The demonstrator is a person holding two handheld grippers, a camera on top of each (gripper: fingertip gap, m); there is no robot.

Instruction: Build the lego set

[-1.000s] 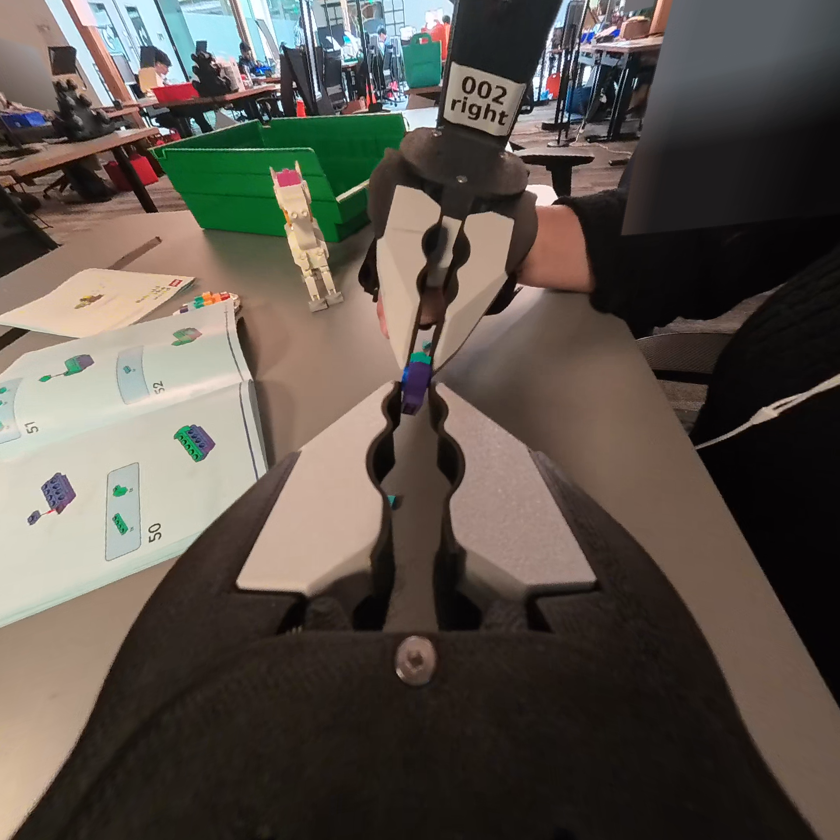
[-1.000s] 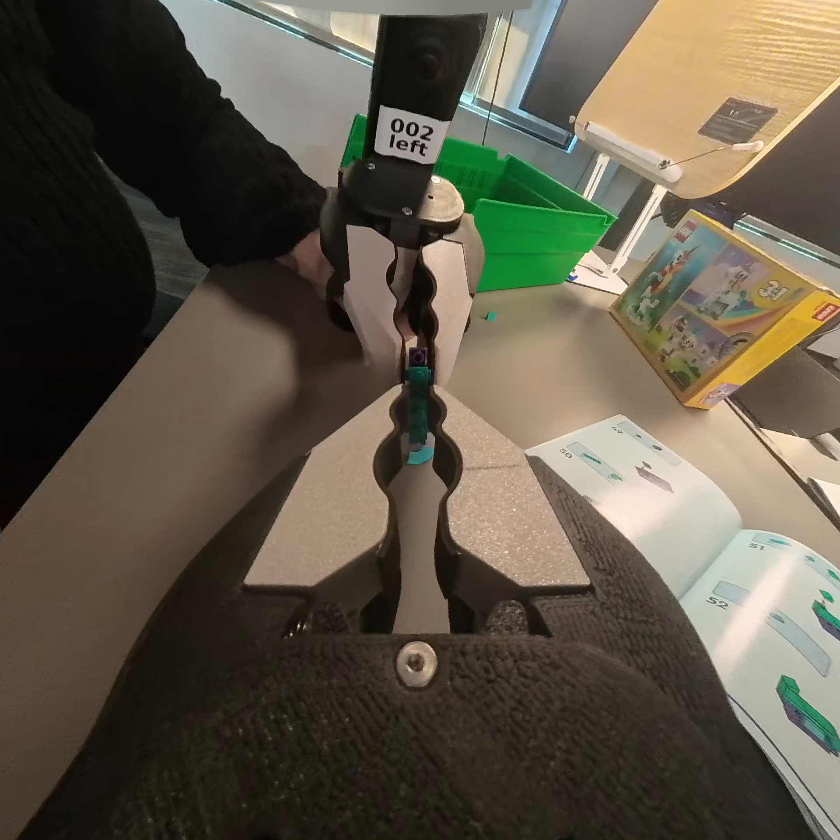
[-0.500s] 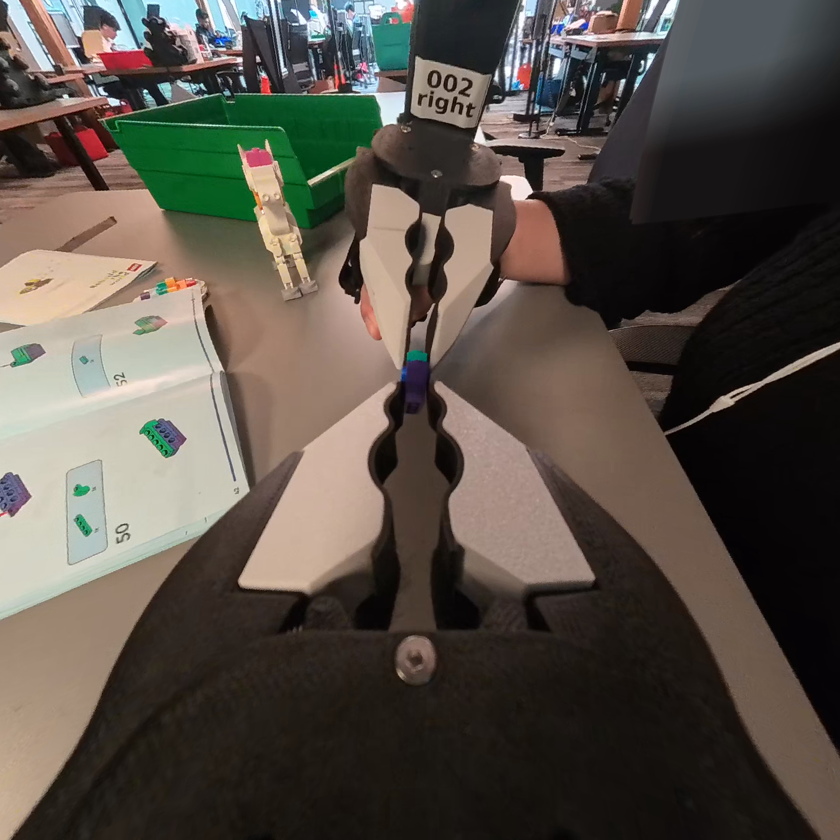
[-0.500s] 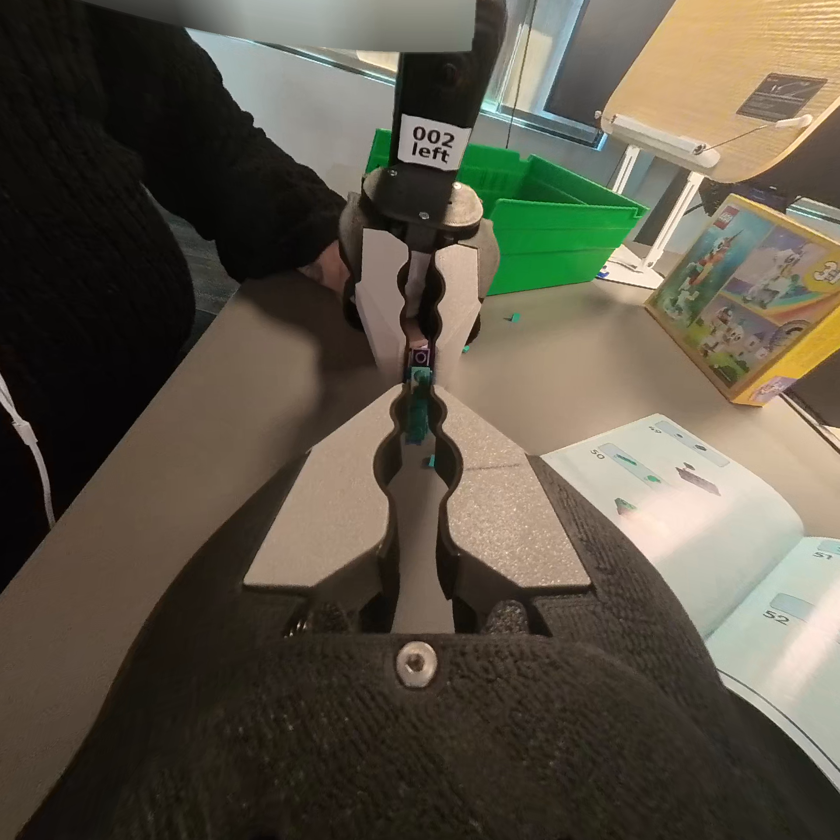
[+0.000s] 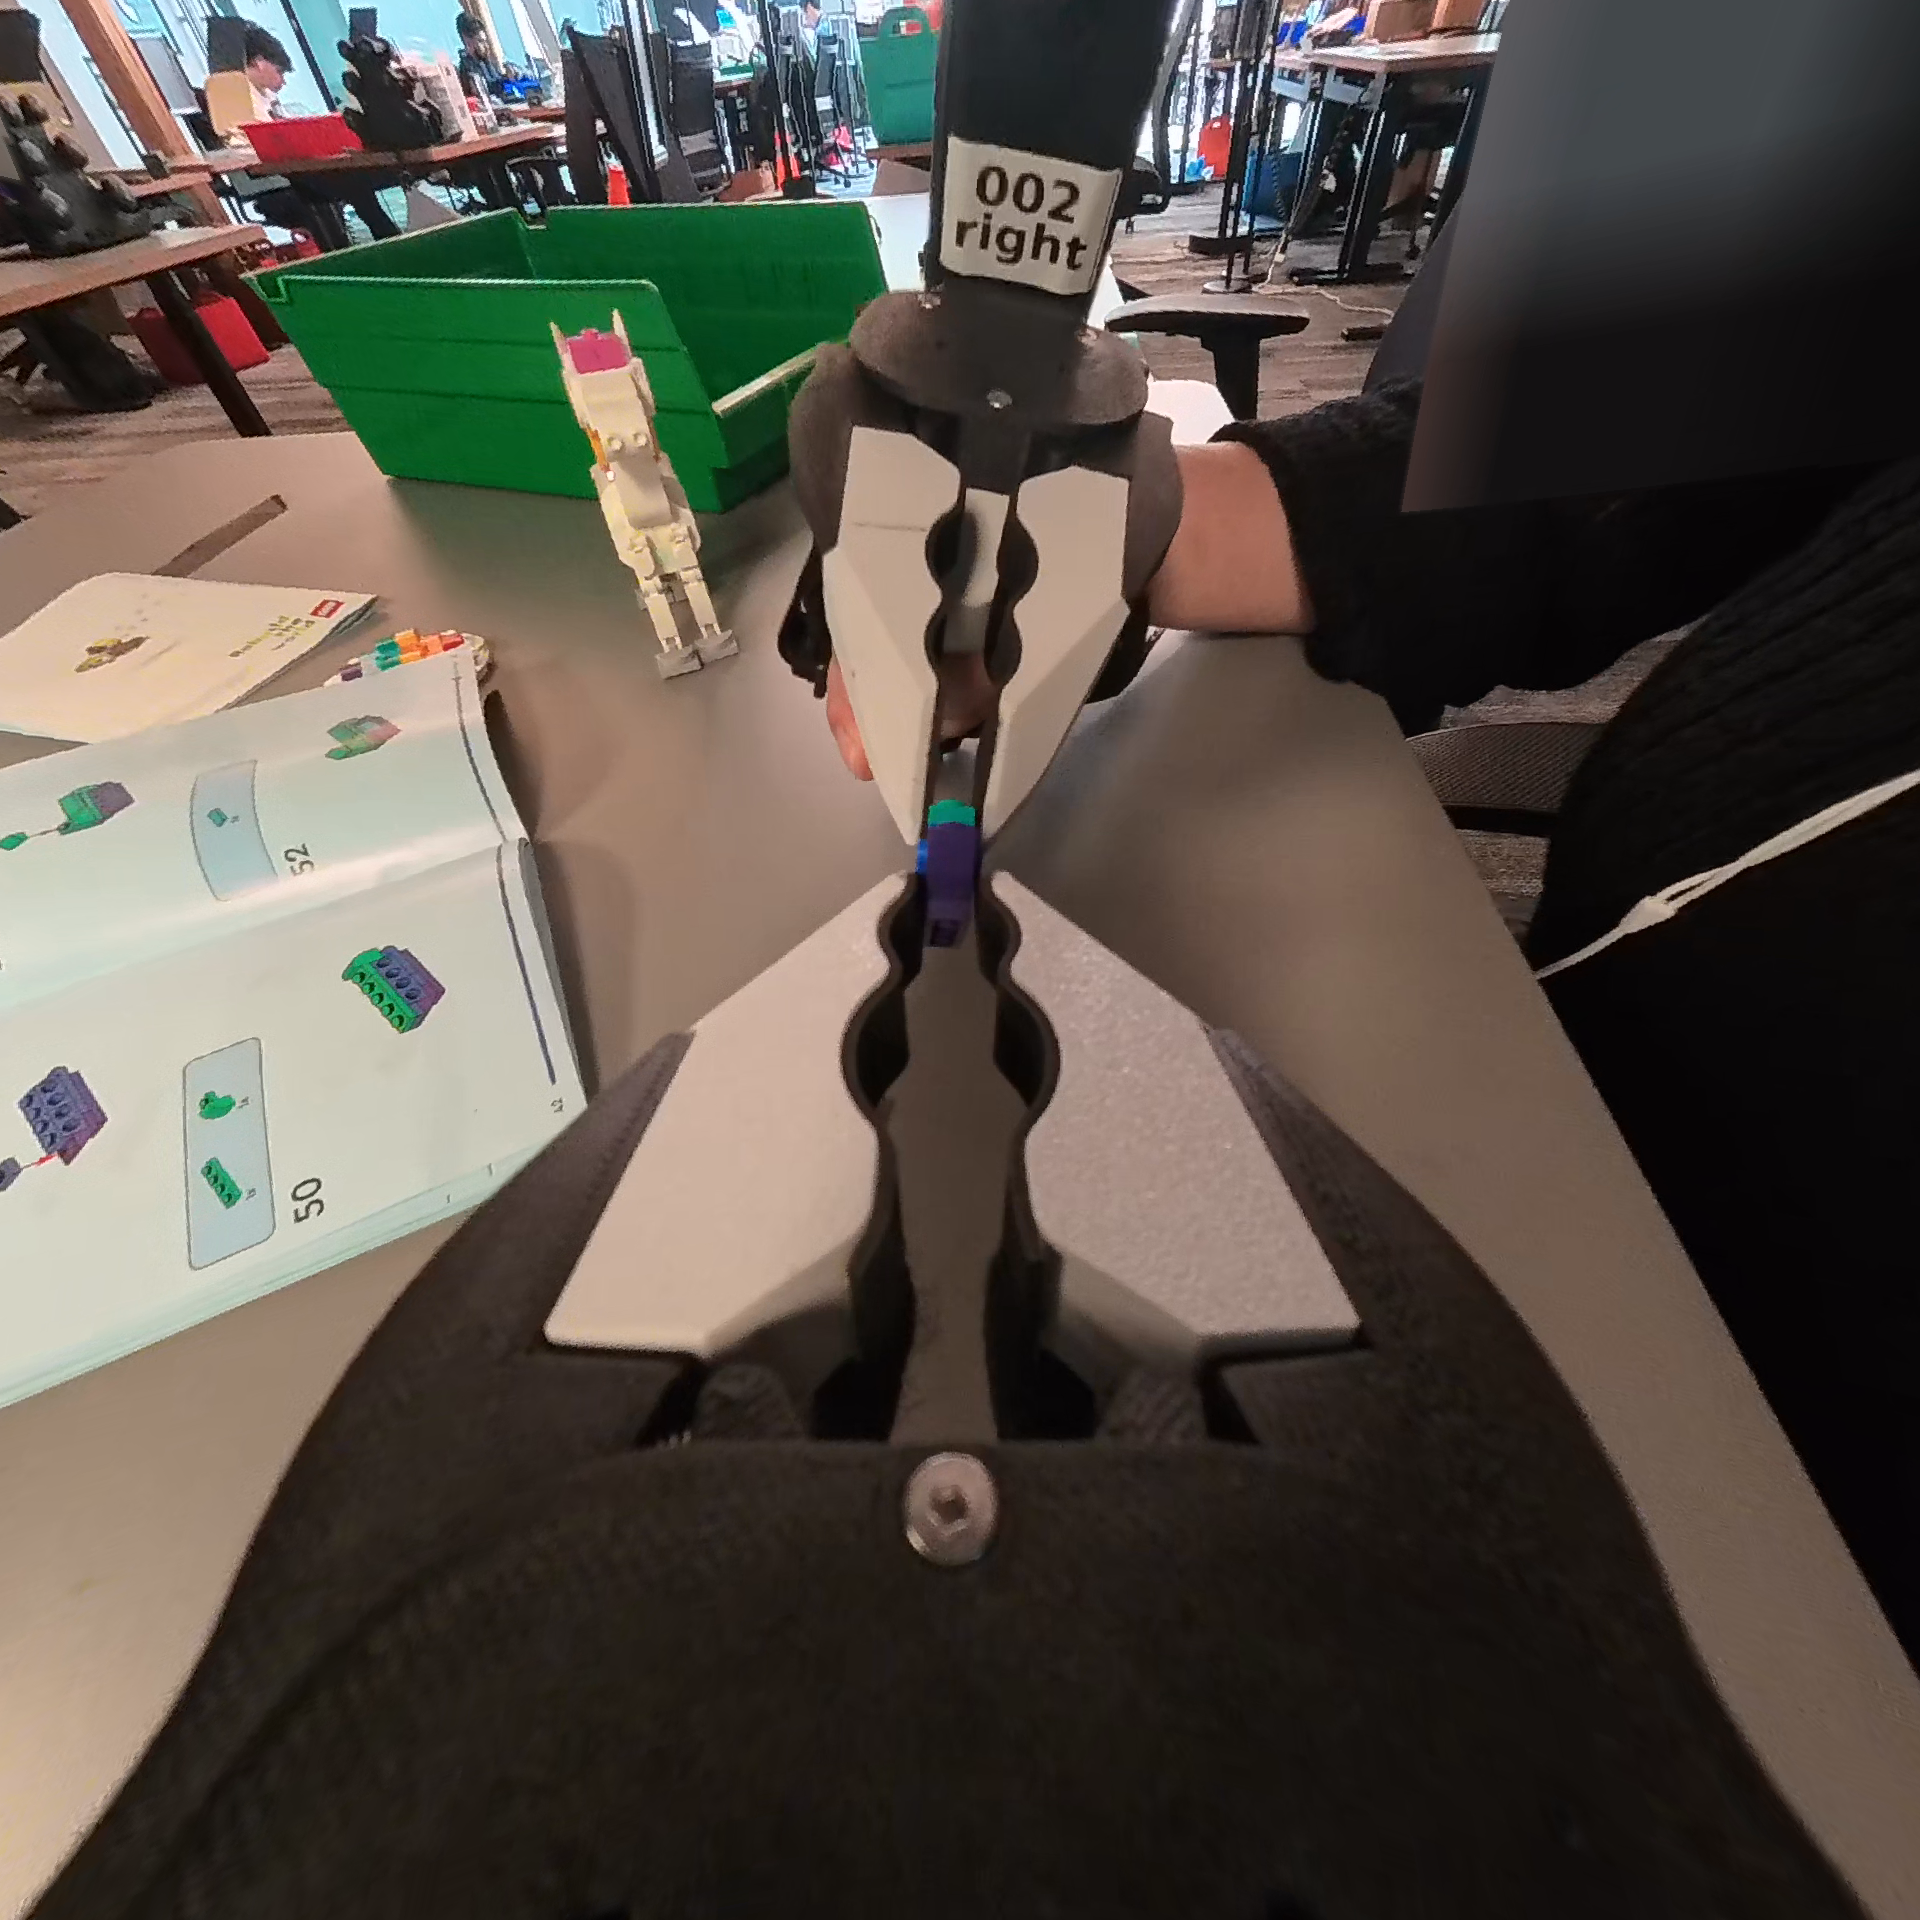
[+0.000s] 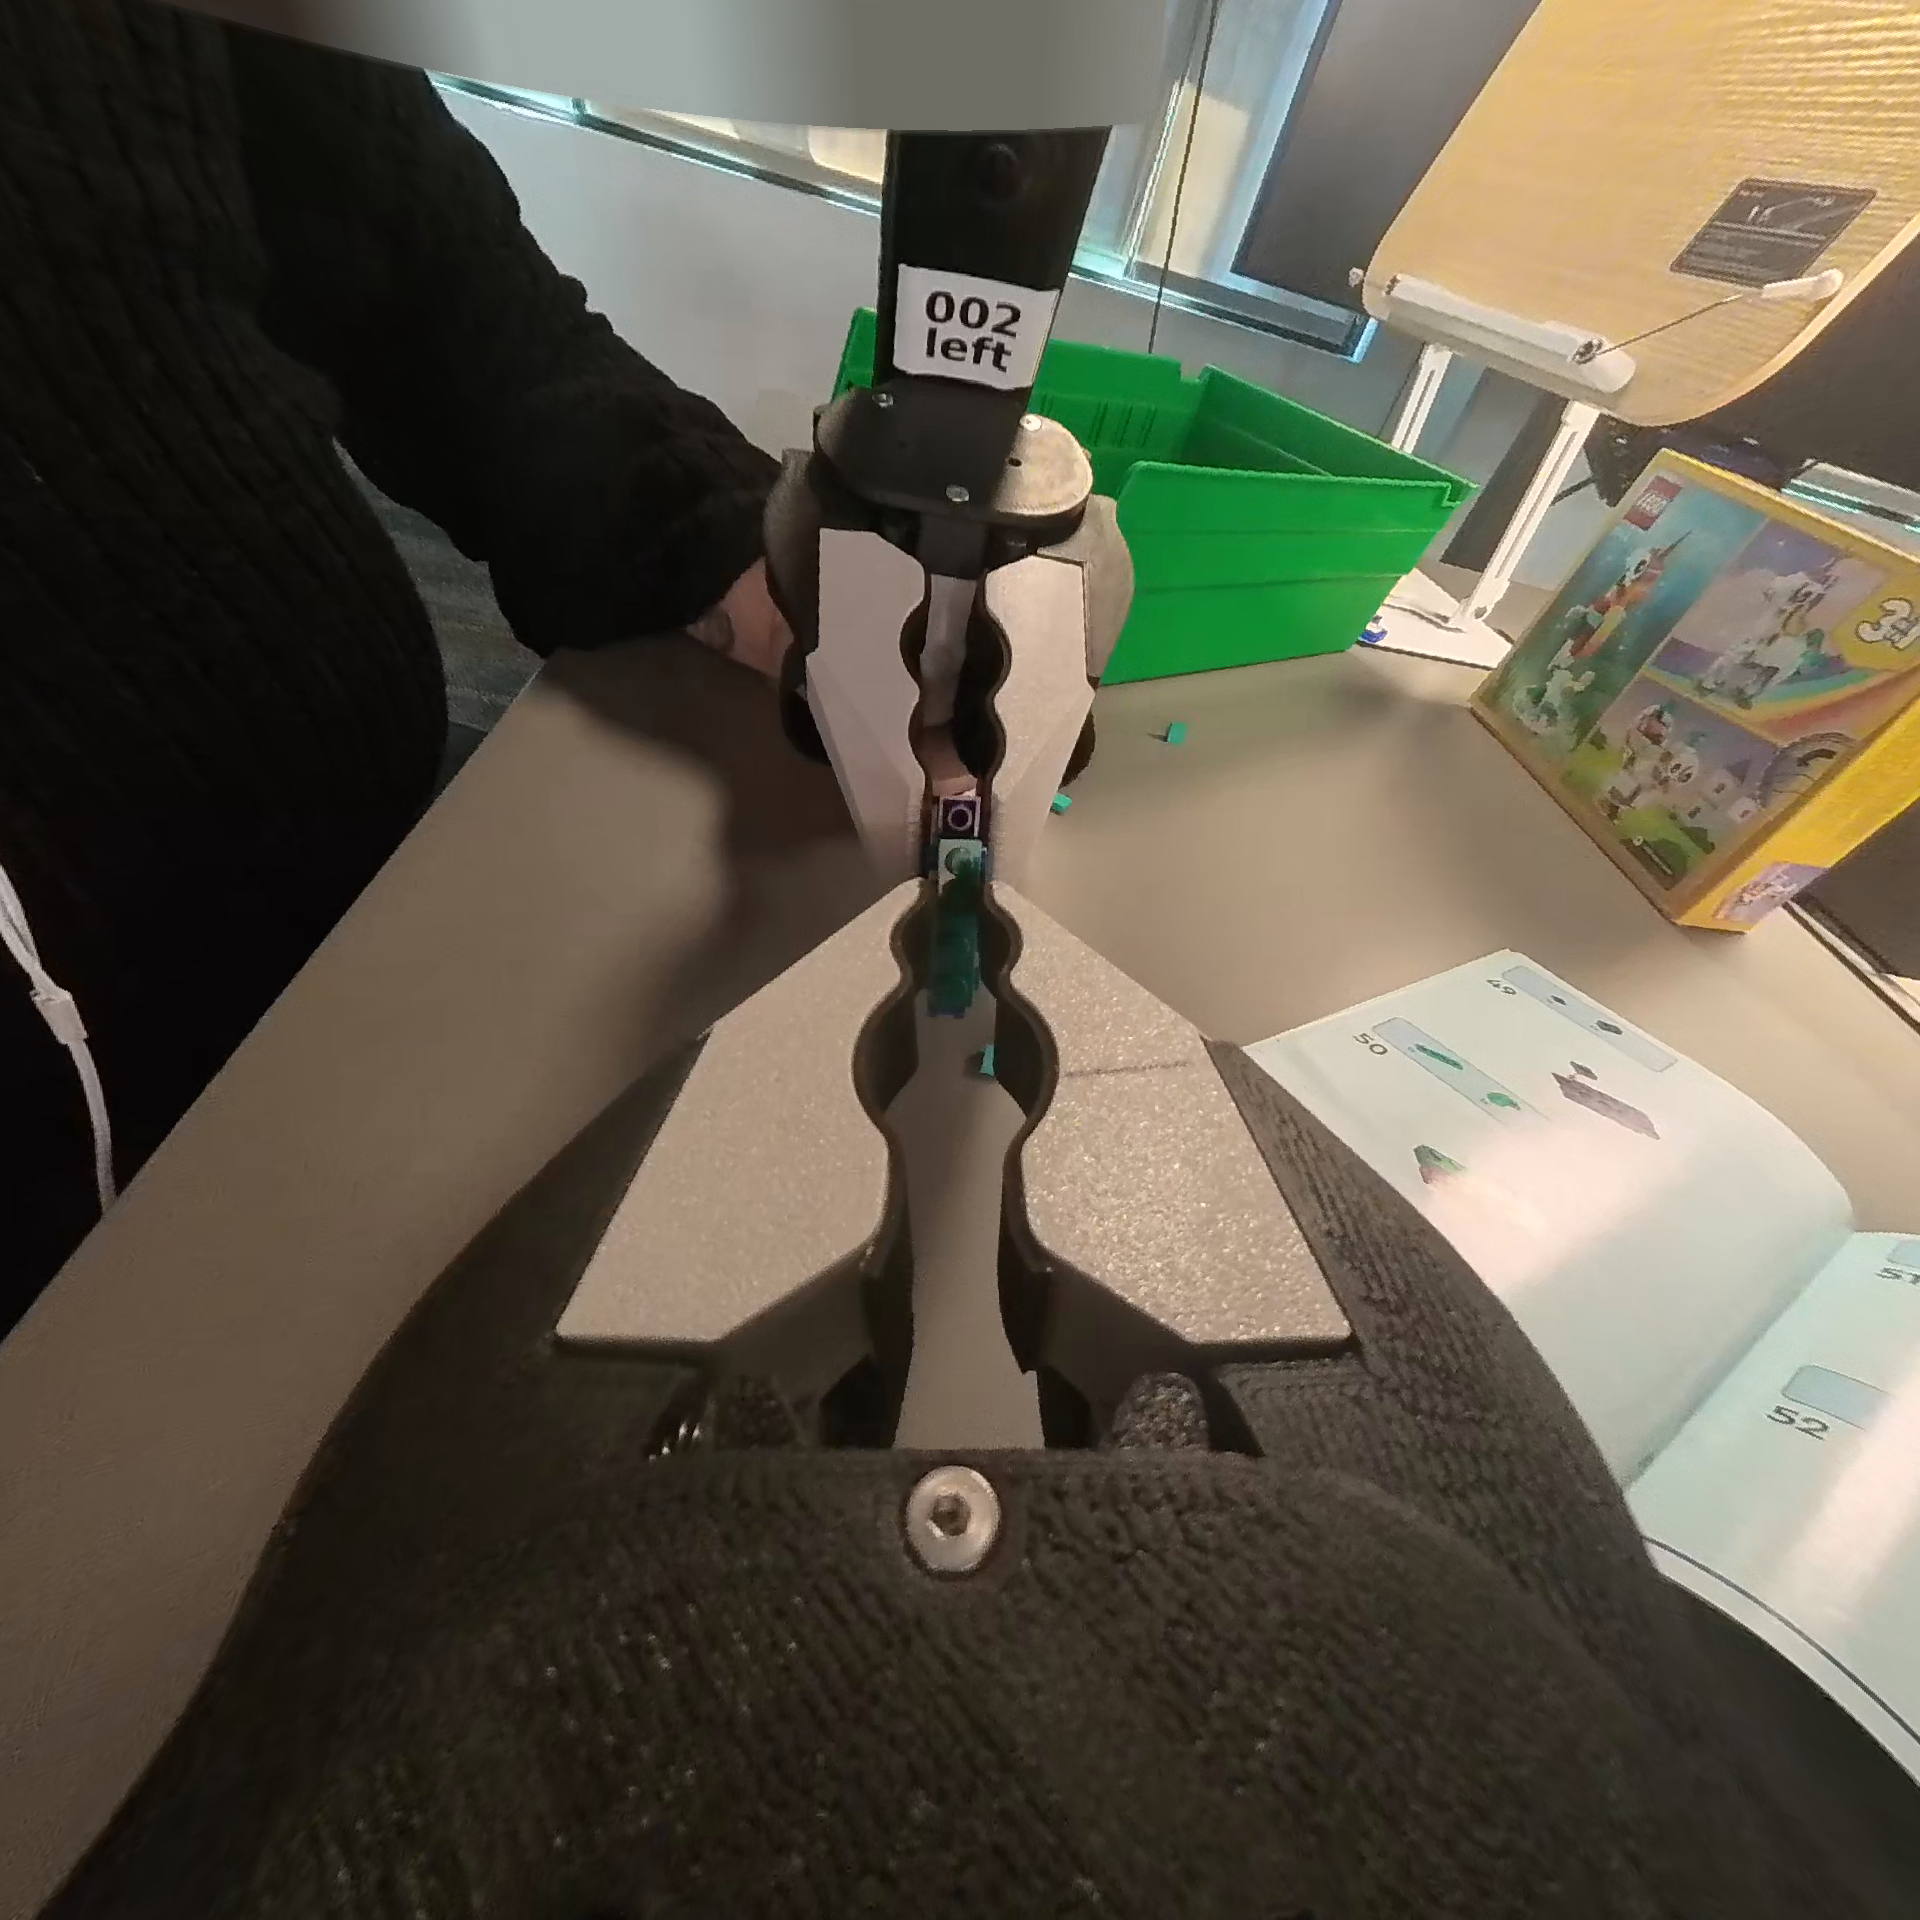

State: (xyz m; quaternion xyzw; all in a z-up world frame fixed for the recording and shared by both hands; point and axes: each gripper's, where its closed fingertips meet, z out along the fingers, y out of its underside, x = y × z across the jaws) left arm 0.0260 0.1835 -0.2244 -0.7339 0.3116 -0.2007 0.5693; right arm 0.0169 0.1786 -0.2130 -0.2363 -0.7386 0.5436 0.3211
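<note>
My left gripper [image 5: 948, 899] is shut on a purple brick [image 5: 948, 868] with a blue edge, held above the grey table [image 5: 727, 790]. My right gripper [image 5: 951, 805] faces it tip to tip, shut on a green piece [image 5: 951, 812] that touches the purple brick's far end. In the right wrist view, my right gripper [image 6: 956, 899] clamps the green piece [image 6: 954, 951] lengthwise. The left gripper [image 6: 958, 831] opposite holds the purple brick [image 6: 958, 816], stud side towards the camera.
An open instruction booklet [image 5: 260, 935] lies to the left, with a second booklet [image 5: 156, 644] and a small colourful build [image 5: 416, 649] behind it. A white figure [image 5: 639, 499] stands before a green bin [image 5: 540, 343]. A set box [image 6: 1714, 675] and loose teal pieces [image 6: 1174, 732] lie on the table. Both grippers' tips are close together, under 4 cm apart.
Both grippers stay shut and tip to tip with the two pieces touching. The pair has drifted slightly over the table, so the background has shifted sideways.
</note>
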